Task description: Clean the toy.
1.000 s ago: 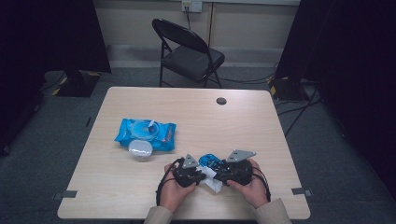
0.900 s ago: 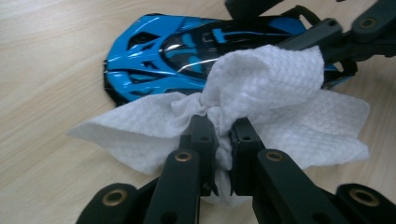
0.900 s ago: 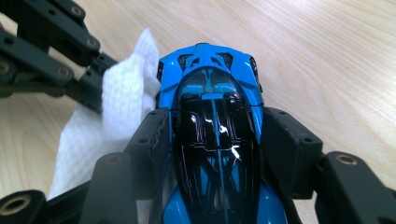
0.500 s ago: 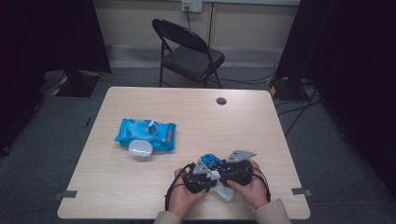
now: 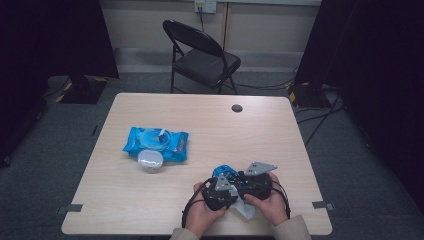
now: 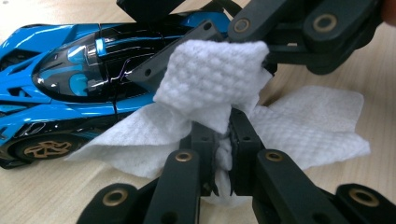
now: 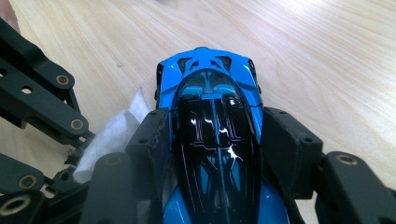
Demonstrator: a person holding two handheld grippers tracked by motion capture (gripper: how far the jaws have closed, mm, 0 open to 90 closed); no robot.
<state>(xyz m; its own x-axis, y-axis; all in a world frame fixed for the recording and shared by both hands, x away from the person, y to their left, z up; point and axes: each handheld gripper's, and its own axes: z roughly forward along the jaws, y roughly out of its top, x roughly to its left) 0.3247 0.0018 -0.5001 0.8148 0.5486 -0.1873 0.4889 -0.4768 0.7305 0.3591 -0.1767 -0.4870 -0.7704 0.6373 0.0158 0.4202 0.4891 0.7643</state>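
We see the blue toy car (image 7: 212,140) low and centre in the right gripper view, clamped at its sides by the right tool (image 7: 219,140). The left tool (image 6: 224,144) is pinched tight on a white wipe (image 6: 215,79) draped against the car, lower right of the surface (image 5: 210,120).

dim high view | sharp gripper views | perhaps glare on car roof (image 7: 212,135)

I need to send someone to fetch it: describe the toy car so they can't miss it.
Start at the wooden table and go to its near edge, where the person's hands meet. There the right gripper clamps the toy car by its sides. It is glossy blue with a black roof, unlike the white wipe beside it.
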